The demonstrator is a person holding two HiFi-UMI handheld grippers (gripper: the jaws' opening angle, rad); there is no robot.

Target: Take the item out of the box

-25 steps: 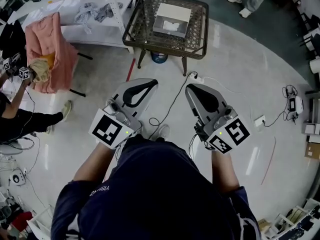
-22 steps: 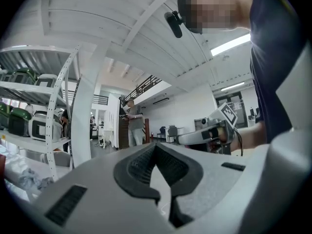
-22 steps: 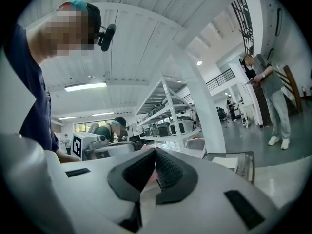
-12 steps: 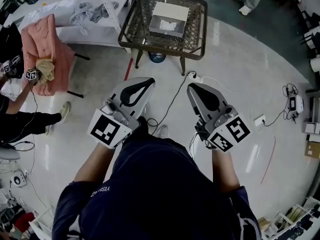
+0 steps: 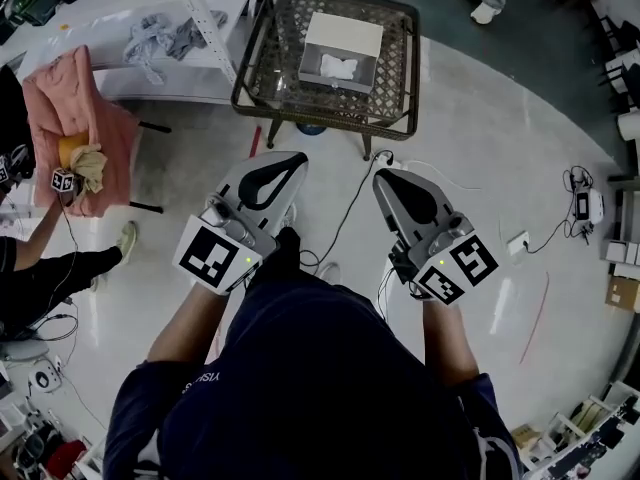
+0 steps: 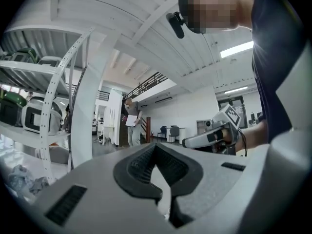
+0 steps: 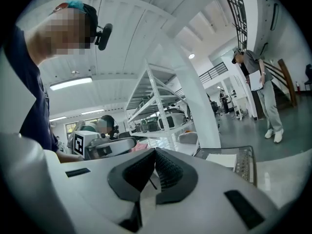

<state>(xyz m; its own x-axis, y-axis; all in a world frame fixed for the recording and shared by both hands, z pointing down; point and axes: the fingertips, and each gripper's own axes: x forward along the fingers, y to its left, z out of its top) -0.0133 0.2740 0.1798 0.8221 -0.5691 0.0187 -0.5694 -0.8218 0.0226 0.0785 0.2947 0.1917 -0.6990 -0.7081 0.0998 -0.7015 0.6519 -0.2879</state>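
An open white box (image 5: pixel 343 40) stands on a dark mesh table (image 5: pixel 256 83) ahead of me, with a crumpled white item (image 5: pixel 338 66) inside it. In the right gripper view the table (image 7: pixel 246 164) and box (image 7: pixel 222 159) show low at the right. My left gripper (image 5: pixel 293 161) and right gripper (image 5: pixel 384 176) are held close to my body, short of the table, over the floor. Both are shut and hold nothing. The left gripper's (image 6: pixel 156 146) pads meet at their tips, as do those of the right gripper (image 7: pixel 155 151).
A pink cloth (image 5: pixel 75 118) hangs over a chair at the left, beside another person's hand-held gripper (image 5: pixel 62 180). A white shelf unit (image 5: pixel 150 38) stands left of the table. Cables and a power strip (image 5: pixel 520 240) lie on the floor at the right. Someone's feet (image 5: pixel 478 0) show at the top.
The table and box have come slightly nearer and lower in the head view as I step forward. Both grippers stay shut in the same pose.
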